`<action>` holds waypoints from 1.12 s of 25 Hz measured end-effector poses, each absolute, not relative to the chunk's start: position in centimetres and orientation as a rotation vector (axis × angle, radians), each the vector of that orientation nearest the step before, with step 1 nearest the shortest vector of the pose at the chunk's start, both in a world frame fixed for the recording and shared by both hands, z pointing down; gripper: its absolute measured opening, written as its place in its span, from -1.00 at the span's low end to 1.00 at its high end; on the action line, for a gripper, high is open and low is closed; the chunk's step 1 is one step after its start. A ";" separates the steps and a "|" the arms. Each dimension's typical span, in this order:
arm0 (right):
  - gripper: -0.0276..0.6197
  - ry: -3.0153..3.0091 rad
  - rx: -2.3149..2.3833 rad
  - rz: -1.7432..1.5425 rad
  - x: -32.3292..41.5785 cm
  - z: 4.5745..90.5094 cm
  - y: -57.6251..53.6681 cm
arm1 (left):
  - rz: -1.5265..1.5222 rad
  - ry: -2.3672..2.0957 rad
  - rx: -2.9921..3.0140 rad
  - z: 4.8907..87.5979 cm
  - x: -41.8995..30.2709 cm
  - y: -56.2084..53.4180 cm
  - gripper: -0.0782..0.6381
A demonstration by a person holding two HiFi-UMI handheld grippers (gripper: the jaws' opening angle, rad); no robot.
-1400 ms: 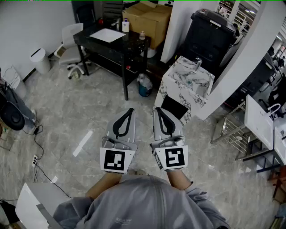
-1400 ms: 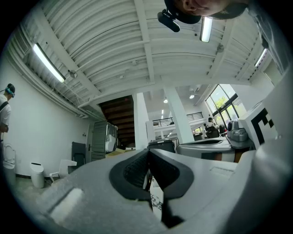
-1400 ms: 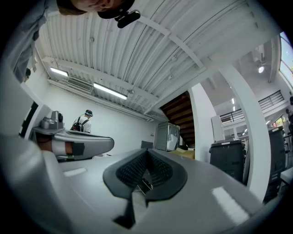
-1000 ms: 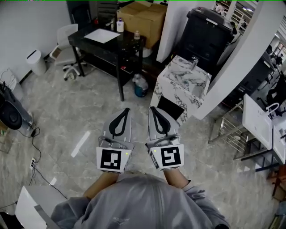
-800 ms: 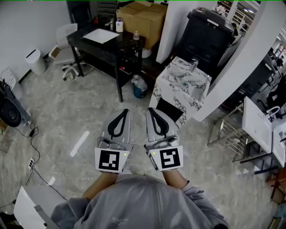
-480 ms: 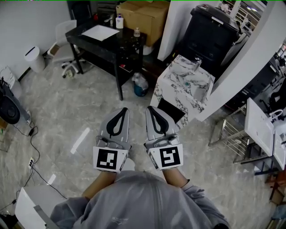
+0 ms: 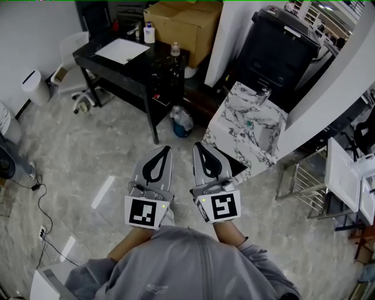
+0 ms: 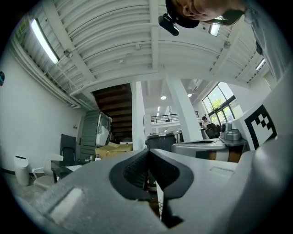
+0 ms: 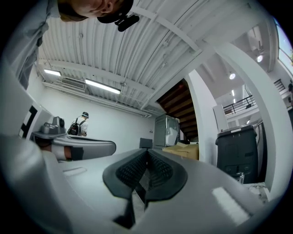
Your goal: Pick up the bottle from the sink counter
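The marble sink counter (image 7: 237, 115) stands ahead and to the right, with a chrome faucet (image 7: 263, 92) at its far edge. A small greenish object (image 7: 249, 123) lies on its top; it is too small to tell whether it is the bottle. I hold both grippers side by side at waist height above the floor, well short of the counter. The left gripper (image 7: 167, 149) (image 8: 149, 151) is shut with nothing in it. The right gripper (image 7: 197, 145) (image 9: 146, 151) is also shut and empty, its tip near the counter's front corner in the head view.
A black desk (image 7: 126, 61) at upper left carries a paper sheet, a white bottle (image 7: 149, 32) and another bottle (image 7: 174, 48). A cardboard box (image 7: 181, 17), a black cabinet (image 7: 281, 50), a white pillar (image 7: 328, 88), a floor jug (image 7: 181, 122) and a metal rack (image 7: 304, 187) surround the counter.
The scene has drifted in the head view as the person moves: the desk slid up and left, the counter sits slightly lower and nearer. Both grippers stay shut, side by side.
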State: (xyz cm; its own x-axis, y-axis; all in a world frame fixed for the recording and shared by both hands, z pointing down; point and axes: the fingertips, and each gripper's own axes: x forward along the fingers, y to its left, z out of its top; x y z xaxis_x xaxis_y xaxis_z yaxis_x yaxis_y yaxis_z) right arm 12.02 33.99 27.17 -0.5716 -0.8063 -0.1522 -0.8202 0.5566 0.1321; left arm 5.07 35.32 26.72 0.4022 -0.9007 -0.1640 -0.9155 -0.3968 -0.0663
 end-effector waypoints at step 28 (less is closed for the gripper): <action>-0.91 2.695 -1.515 0.293 3.3 28.0 6.2 | 0.214 1.541 -2.640 28.6 -4.1 7.1 -0.79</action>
